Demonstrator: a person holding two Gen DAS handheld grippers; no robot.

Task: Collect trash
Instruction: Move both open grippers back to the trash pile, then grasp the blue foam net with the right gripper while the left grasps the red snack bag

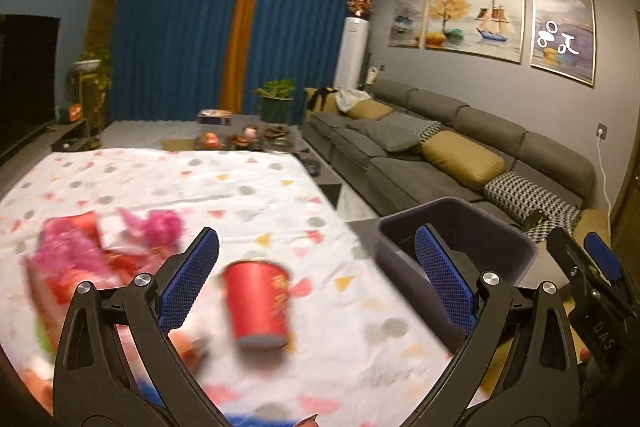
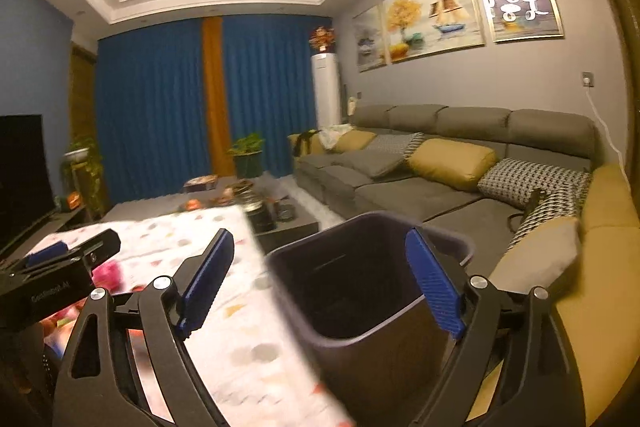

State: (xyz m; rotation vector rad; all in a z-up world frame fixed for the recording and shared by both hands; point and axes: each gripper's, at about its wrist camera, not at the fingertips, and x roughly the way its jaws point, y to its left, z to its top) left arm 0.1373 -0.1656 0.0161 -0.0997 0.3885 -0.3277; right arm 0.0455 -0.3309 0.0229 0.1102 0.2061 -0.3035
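A red paper cup point(image 1: 258, 303) stands upside down on the white patterned tablecloth point(image 1: 200, 187). My left gripper point(image 1: 320, 279) is open just above and around it, not touching. A blurred heap of pink and red wrappers point(image 1: 100, 255) lies to the cup's left. A dark grey trash bin point(image 1: 460, 239) stands off the table's right edge; in the right wrist view the bin point(image 2: 360, 299) is right in front. My right gripper point(image 2: 320, 283) is open and empty over the bin's near rim. It also shows at the right edge of the left wrist view point(image 1: 592, 267).
A grey sofa point(image 1: 440, 147) with mustard and checked cushions runs along the right wall. A low coffee table point(image 1: 248, 139) with snacks and a box stands beyond the table. A TV point(image 1: 24, 79), plants and blue curtains are further back.
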